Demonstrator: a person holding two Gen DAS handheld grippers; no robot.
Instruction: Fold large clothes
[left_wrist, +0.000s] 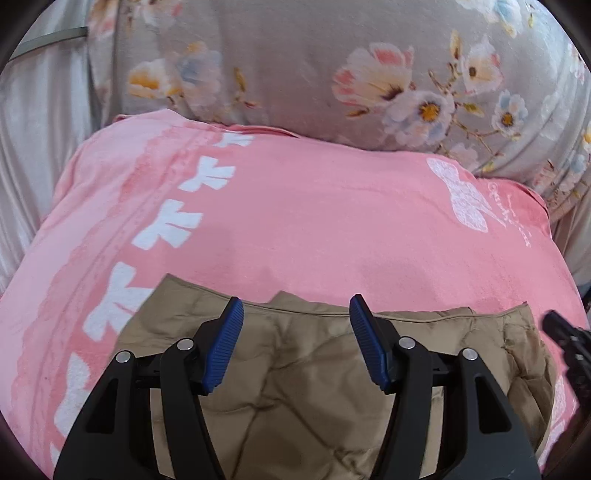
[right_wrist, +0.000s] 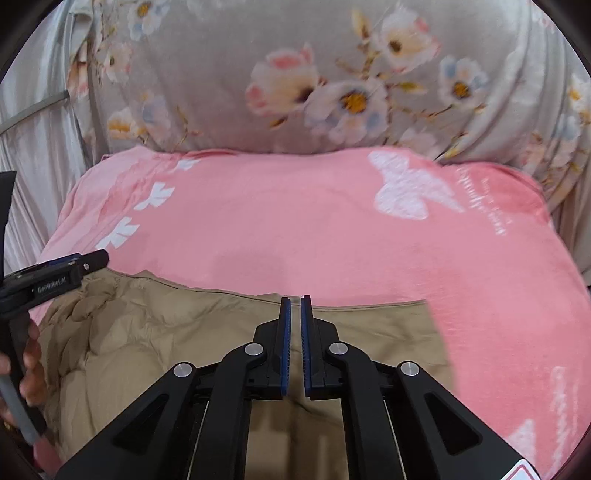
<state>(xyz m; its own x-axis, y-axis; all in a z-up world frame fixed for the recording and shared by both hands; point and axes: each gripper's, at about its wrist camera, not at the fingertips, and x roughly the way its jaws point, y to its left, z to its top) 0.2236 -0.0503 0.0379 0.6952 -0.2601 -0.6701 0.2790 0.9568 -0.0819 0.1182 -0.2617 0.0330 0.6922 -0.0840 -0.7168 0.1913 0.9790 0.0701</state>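
On the pink spread, left to right:

1. Pale satin curtain (left_wrist: 33, 122), pleated, along the far left edge of both wrist views; grey strap or rail crossing its upper part.
2. Person's hand (right_wrist: 31, 373), at the left edge of the right wrist view, wrapped round a grey grip.
3. Left gripper (left_wrist: 295, 341), black arms with ribbed blue pads; jaws spread wide, nothing between the pads, hovering over the garment's wrinkled left portion. Seen side-on in the right wrist view (right_wrist: 79, 267), above the garment's left corner; contact with the cloth not discernible.
4. Tan quilted garment (left_wrist: 325, 369), large, laid flat on the near part of the blanket; stitched seams and creases on the left half, smoother on the right; far hem running roughly straight across.
5. Pink fleece blanket (left_wrist: 314, 221), covering the surface under the garment; row of white bow shapes down its left side, white butterfly motif and script at the right.
6. Right gripper (right_wrist: 295, 306), same build; pads drawn nearly together with only a slim gap, no cloth pinched between them, tips over the garment's far hem. Black tip also visible at the right edge of the left wrist view (left_wrist: 565, 332).
7. Floral cushion (right_wrist: 332, 74), grey with pink, white and blue blossoms, behind the blanket's far edge.
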